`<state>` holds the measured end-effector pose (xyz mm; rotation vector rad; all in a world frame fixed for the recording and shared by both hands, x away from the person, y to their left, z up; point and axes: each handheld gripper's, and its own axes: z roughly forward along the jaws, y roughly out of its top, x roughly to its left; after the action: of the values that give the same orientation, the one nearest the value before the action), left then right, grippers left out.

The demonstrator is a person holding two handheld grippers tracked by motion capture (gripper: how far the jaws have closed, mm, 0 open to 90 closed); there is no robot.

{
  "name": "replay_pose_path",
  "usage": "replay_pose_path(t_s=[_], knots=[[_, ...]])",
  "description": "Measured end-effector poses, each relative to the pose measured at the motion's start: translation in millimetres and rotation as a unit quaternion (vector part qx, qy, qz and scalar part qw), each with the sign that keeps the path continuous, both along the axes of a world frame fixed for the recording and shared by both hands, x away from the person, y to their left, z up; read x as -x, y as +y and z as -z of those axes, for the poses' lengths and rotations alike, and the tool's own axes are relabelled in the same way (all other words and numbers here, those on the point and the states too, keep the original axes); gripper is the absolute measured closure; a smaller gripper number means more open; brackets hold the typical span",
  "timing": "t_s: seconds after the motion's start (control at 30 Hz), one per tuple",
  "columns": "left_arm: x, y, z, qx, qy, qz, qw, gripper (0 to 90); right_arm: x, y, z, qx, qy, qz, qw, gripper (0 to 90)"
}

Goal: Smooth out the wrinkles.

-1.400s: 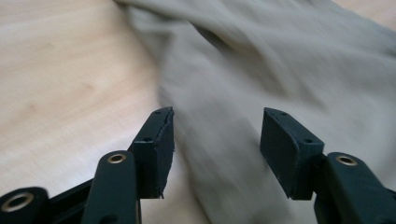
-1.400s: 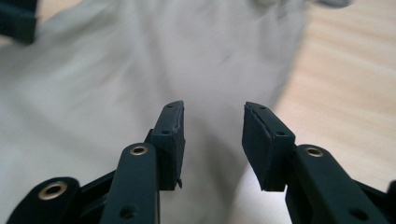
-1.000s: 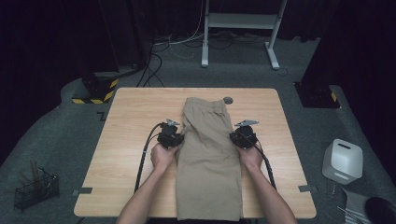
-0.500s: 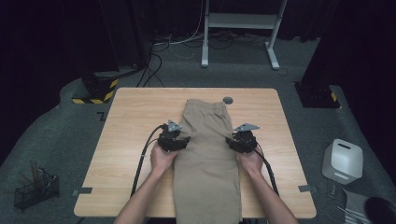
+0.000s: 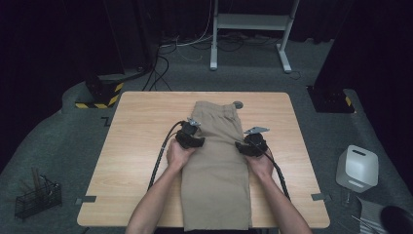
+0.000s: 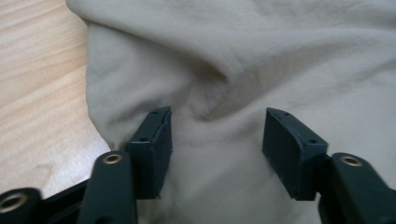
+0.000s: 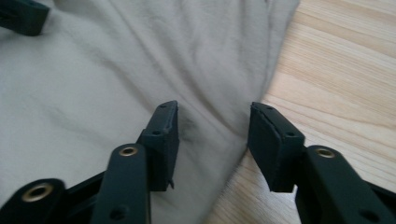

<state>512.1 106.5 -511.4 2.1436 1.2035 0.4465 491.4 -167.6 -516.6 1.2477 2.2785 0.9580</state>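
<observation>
Forearms: two bare forearms come in from the near edge of the table (image 5: pixel 131 146), one on each side of the trousers (image 5: pixel 216 180).
Trousers: beige, folded lengthwise into one long strip, lying flat down the middle of the table, hem end hanging over the near edge, waistband toward the far edge.
Left gripper (image 5: pixel 191 139): sits at the strip's left edge, about midway along it; its jaws have just been opening and stand apart, with rumpled cloth lying between the pads (image 6: pixel 156 144) but not pinched.
Right gripper (image 5: pixel 252 145): sits at the strip's right edge, level with the other; jaws have just been opening and stand apart, straddling the cloth's edge, one pad (image 7: pixel 163 140) over fabric, the other over bare wood.
Small grey disc (image 5: pixel 238 104): on the table just beside the waistband's right corner.
</observation>
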Motion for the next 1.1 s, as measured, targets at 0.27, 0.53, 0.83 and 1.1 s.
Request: replay_pose_path(t_s=[0.27, 0.53, 0.83, 1.1], knots=[[56.0, 26.6, -25.2, 0.057, -0.020, 0.007, 0.9982, 38.4, 35.8, -13.7, -9.4, -0.029, -0.009, -0.015, 0.9994, 46.3], [98.3, 29.5, -21.8, 0.051, -0.020, 0.036, 0.9979, 36.6, 67.5, -15.7, -9.4, -0.047, -0.011, -0.031, 0.9983, 43.9], [126.1, 25.6, -1.8, 0.052, -0.005, 0.031, 0.9981, 36.5, 98.4, -7.6, -7.3, -0.040, -0.007, -0.064, 0.9971, 43.6], [112.4, 17.6, 5.3, 0.021, -0.019, 0.029, 0.9992, 38.2, 96.4, -0.5, 4.9, 0.001, -0.016, -0.056, 0.9983, 42.9]])
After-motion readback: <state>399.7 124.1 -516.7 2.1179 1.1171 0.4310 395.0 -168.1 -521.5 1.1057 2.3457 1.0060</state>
